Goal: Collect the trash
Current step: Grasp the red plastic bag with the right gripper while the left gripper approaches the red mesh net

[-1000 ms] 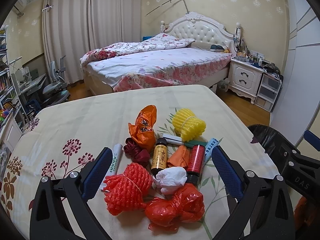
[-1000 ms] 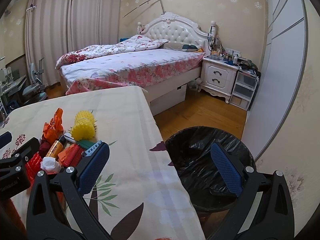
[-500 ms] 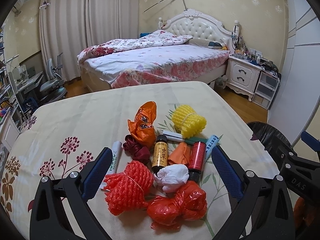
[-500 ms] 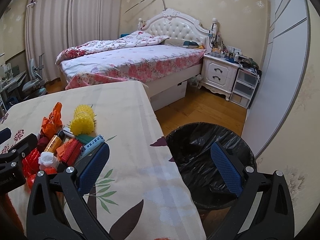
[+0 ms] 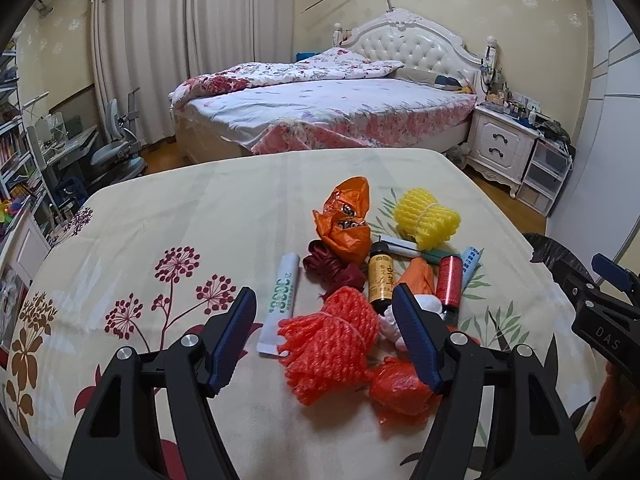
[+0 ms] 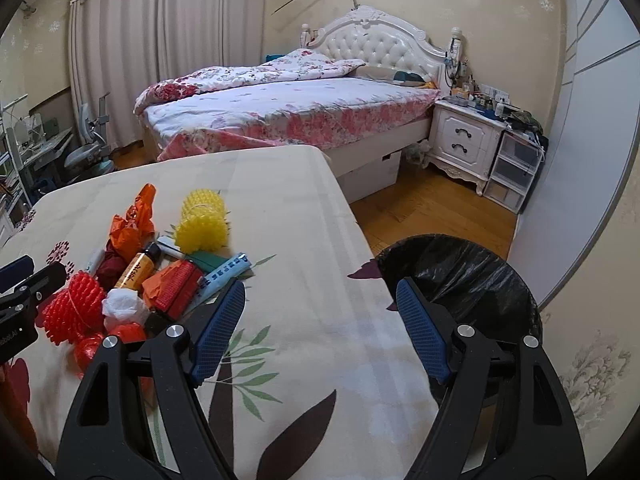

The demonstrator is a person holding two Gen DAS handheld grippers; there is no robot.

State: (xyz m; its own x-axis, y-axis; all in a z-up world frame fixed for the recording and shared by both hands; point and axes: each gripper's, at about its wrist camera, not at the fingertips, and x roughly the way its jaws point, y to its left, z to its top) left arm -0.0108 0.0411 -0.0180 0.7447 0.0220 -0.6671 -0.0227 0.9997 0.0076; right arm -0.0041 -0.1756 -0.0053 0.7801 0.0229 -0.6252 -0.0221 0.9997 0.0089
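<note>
Bedroom table point(image 5: 168, 216) holds heaped trash, so my left gripper point(image 5: 324, 336) is closing around the red foam-net bundle point(image 5: 332, 340), pads not yet pressing.

Dim, warm indoor light, source probably overhead (unseen). Soft shadows, no glare. Strong fisheye bending and black corners at edges. Slight blur on nearest fingers point(image 5: 416, 340).

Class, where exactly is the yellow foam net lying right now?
In the left wrist view the yellow foam net lies at the pile's far right, beside the orange bag.
</note>
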